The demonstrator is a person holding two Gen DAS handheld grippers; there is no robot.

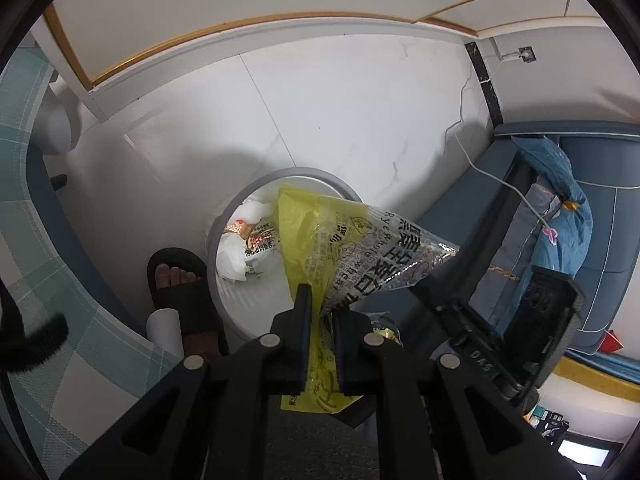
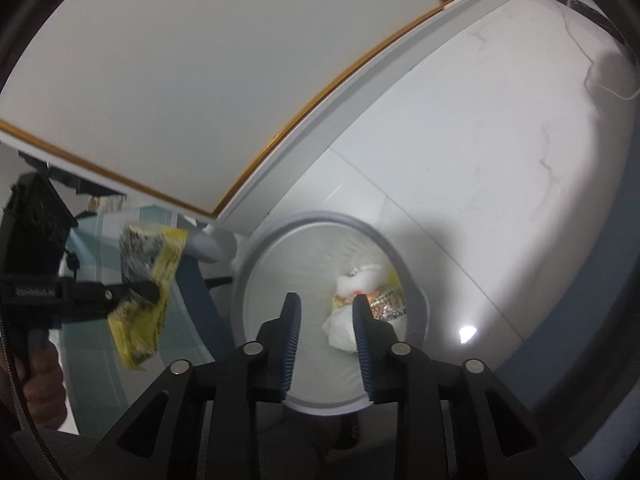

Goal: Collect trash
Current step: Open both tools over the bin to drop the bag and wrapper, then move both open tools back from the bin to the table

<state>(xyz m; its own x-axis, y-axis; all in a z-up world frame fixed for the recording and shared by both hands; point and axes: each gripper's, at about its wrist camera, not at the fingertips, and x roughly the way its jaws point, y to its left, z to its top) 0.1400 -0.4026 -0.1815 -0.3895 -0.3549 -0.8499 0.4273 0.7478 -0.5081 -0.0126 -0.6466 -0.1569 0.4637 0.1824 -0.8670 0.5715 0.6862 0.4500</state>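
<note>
A white tiled floor (image 1: pixel 340 112) spreads under both cameras, bordered by a white wall panel with a gold trim (image 2: pixel 304 96). In the left wrist view a foot in a black slipper (image 1: pixel 180 280) stands just beside the bin (image 1: pixel 316 174), on its left, and a checked teal cloth (image 1: pixel 24 200) curves along that edge of the picture. To the right lies a blue sofa (image 1: pixel 608 216) with a bundle of blue fabric (image 1: pixel 560 200) on it, and a white cable (image 1: pixel 500 184) runs from the wall across the floor onto the sofa.

The bin is round, with a grey rim and a white liner. Low inside it lie crumpled white tissue (image 2: pixel 344 328) and a foil snack packet (image 2: pixel 388 304) with red and orange print; the rest of the interior is bare liner.

The left gripper (image 1: pixel 322 312) is clamped on a wrapper (image 1: pixel 360 248), yellow on one side and clear with black print on the other. The wrapper fans out past the fingertips and hangs over the near right part of the bin's mouth, hiding that stretch of rim. From the right wrist view the same wrapper (image 2: pixel 148 292) appears to the left of the bin, pinched in the left gripper (image 2: pixel 144 288), in front of the teal cloth.

The right gripper (image 2: pixel 326 300) hovers over the bin's mouth with its blue-padded fingers apart and nothing between them; the bin's trash shows just past the right fingertip.
</note>
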